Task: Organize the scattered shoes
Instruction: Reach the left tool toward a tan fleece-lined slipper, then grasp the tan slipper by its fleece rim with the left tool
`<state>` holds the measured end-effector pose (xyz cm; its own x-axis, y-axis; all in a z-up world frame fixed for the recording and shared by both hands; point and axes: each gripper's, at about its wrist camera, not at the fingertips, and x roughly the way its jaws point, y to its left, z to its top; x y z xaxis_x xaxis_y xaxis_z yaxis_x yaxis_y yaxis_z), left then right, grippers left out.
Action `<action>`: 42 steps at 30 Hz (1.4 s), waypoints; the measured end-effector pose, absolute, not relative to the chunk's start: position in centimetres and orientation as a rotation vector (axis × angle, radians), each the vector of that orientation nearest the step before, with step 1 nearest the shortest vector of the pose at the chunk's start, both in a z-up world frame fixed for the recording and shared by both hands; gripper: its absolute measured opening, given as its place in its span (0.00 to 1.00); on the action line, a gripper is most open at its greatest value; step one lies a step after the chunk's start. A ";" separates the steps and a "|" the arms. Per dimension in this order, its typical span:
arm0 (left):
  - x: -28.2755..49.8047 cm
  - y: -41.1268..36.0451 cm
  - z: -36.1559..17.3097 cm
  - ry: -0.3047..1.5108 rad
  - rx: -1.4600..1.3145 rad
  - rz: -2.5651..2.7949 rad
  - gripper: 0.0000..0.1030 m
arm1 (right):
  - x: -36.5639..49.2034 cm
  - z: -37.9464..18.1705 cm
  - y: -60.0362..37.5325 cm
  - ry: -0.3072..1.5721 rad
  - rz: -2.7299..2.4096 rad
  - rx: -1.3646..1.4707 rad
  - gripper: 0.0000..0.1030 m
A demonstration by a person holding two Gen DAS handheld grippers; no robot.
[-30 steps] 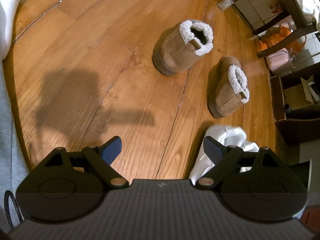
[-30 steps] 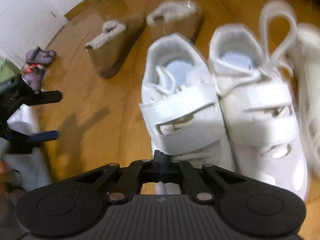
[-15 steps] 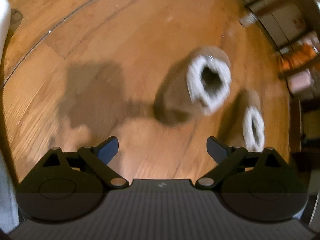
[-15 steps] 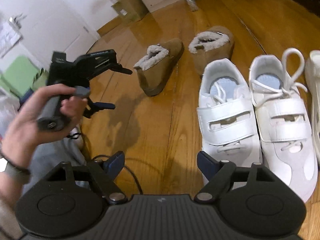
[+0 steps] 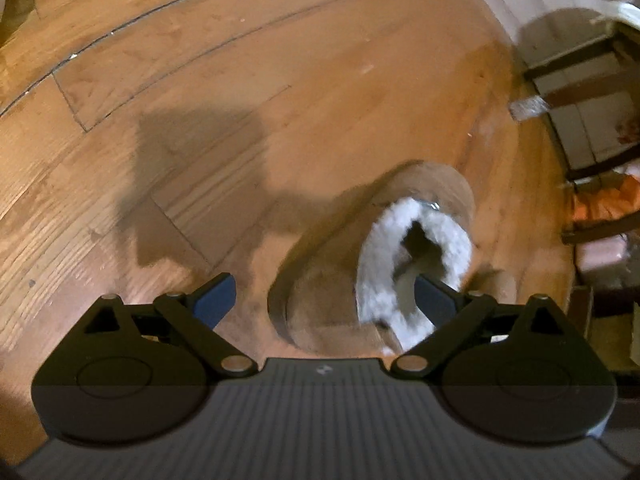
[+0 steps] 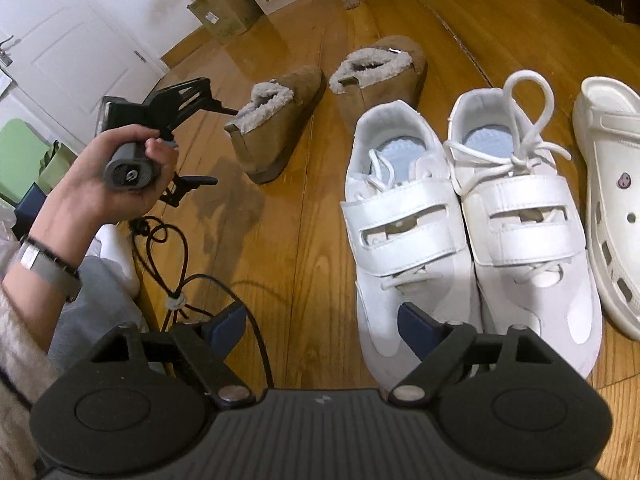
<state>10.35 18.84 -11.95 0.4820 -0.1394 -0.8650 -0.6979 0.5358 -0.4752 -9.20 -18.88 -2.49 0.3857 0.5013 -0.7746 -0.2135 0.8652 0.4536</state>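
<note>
Your left gripper (image 5: 325, 300) is opening over the tan boot (image 5: 340, 280), not touching. Right gripper (image 6: 320, 326) opening, empty, just beside white sneakers (image 6: 404, 240).

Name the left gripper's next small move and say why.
Probably lower the left gripper, its jaws opening, over the near brown boot and close on its fleece collar. The boot sits askew from its mate, while the white sneakers already stand paired.
</note>
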 end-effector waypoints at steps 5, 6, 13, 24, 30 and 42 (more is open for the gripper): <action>11.1 18.0 -13.4 1.120 -0.995 0.346 0.50 | -9.3 -2.5 -18.7 1.095 0.462 0.299 0.83; 11.1 17.9 -13.3 1.127 -0.990 0.334 0.50 | -9.3 -2.5 -18.7 1.095 0.462 0.299 0.83; 8.8 18.4 -12.5 1.155 -1.000 0.313 0.46 | -9.6 -2.5 -19.0 1.104 0.460 0.311 0.84; 2.4 21.6 -7.2 1.130 -0.859 0.279 0.47 | -10.6 -2.1 -18.7 1.126 0.491 0.335 0.84; -0.9 20.7 -6.7 1.150 -0.802 0.231 0.47 | -11.4 -1.5 -18.0 1.124 0.512 0.321 0.84; -7.1 14.8 -5.8 1.266 -0.676 0.077 0.48 | -12.3 -0.9 -17.6 1.125 0.536 0.291 0.85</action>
<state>-7.15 14.78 -5.78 0.3247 -0.3060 -0.8949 -0.4119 0.8060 -0.4251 -12.27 -17.59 -0.92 0.3235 0.5437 -0.7744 -0.2585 0.8381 0.4804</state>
